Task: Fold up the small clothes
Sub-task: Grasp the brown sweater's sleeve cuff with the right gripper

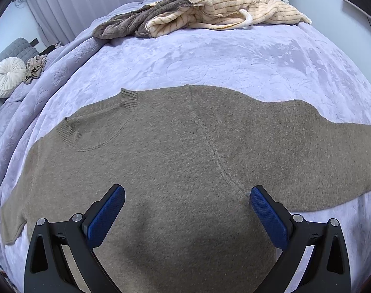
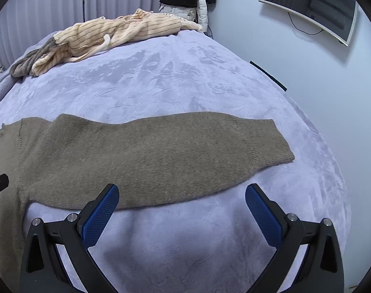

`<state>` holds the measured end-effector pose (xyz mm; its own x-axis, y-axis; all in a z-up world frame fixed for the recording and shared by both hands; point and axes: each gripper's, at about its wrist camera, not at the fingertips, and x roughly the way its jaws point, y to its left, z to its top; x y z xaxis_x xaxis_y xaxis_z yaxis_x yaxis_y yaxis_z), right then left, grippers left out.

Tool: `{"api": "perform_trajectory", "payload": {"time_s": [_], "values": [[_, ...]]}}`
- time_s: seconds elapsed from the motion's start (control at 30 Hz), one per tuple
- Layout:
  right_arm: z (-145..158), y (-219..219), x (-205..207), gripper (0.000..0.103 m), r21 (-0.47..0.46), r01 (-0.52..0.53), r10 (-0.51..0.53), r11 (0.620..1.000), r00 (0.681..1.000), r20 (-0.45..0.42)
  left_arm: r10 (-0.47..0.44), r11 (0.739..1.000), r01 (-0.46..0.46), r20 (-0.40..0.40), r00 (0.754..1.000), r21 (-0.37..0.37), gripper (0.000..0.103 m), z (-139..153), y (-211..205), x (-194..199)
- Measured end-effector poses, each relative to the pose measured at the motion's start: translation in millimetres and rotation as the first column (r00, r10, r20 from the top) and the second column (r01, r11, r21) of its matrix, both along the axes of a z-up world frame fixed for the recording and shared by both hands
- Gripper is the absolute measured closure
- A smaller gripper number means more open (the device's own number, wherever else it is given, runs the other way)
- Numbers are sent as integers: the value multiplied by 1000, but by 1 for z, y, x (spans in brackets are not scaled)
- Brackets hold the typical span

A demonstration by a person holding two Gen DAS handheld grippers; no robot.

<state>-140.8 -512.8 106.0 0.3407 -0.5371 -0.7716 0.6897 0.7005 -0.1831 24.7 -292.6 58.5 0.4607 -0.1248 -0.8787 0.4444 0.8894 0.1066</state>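
1. The lavender bedspread [image 2: 175, 85] fills both views; on it my taupe knit sweater [image 1: 175, 146] lies spread flat across the middle of the left-wrist frame, neckband at centre left, one sleeve running off to the right.
2. That sleeve [image 2: 161, 151] crosses the middle of the right-wrist frame, its ribbed cuff [image 2: 278, 144] at centre right.
3. A striped cream robe [image 1: 224, 7] is heaped at the top of the frame, well apart from the sweater.
4. My left tongs [image 1: 187, 196] hover over the sweater body, spread wide, holding nothing.
5. My right tongs [image 2: 182, 195] hang at the sleeve's near edge, likewise wide and empty.
6. I judge folding not yet begun: the next move calls for pinching the sleeve and carrying it across the body.
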Motion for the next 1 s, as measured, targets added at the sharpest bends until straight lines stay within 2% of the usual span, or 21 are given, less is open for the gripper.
{"api": "perform_trajectory", "payload": {"time_s": [0.17, 0.33, 0.57, 0.6, 0.63, 0.67, 0.7, 0.73, 0.9, 1.0], "values": [[-9, -46, -20, 0, 57, 86, -86, 995, 996, -1, 5, 1000, -5, -13, 1000, -1, 0, -5, -5, 4], [-29, -97, -34, 0, 220, 152, -168, 964, 984, 54, 13, 1000, -13, -28, 1000, 5, 0, -11, -8, 9], [-24, -128, 7, 0, 211, 109, -135, 971, 985, 110, 13, 1000, -12, -32, 999, 12, 0, -17, -10, 13], [-23, -128, 9, 8, 208, 93, -121, 974, 985, 121, 13, 1000, -13, -30, 999, 12, 0, -17, -12, 15], [-21, -125, 9, 29, 193, 85, -111, 978, 986, 126, 12, 1000, -12, -29, 999, 9, 0, -17, -12, 16], [-19, -122, 8, 43, 182, 82, -107, 980, 986, 128, 12, 1000, -12, -28, 1000, 7, 0, -16, -13, 18], [-17, -120, 4, 68, 186, 73, -101, 980, 984, 146, 13, 1000, -13, -28, 1000, 6, 0, -17, -14, 20], [-14, -118, -1, 83, 200, 59, -96, 978, 979, 177, 15, 1000, -15, -28, 1000, 7, 0, -18, -16, 22], [6, -108, -21, 96, 121, 76, -100, 990, 973, 210, 22, 1000, -21, -33, 999, 3, 0, -20, -25, 29], [16, -108, -32, 96, 112, 71, -96, 991, 967, 237, 18, 1000, -17, -34, 999, 7, 0, -22, -33, 31]]}}
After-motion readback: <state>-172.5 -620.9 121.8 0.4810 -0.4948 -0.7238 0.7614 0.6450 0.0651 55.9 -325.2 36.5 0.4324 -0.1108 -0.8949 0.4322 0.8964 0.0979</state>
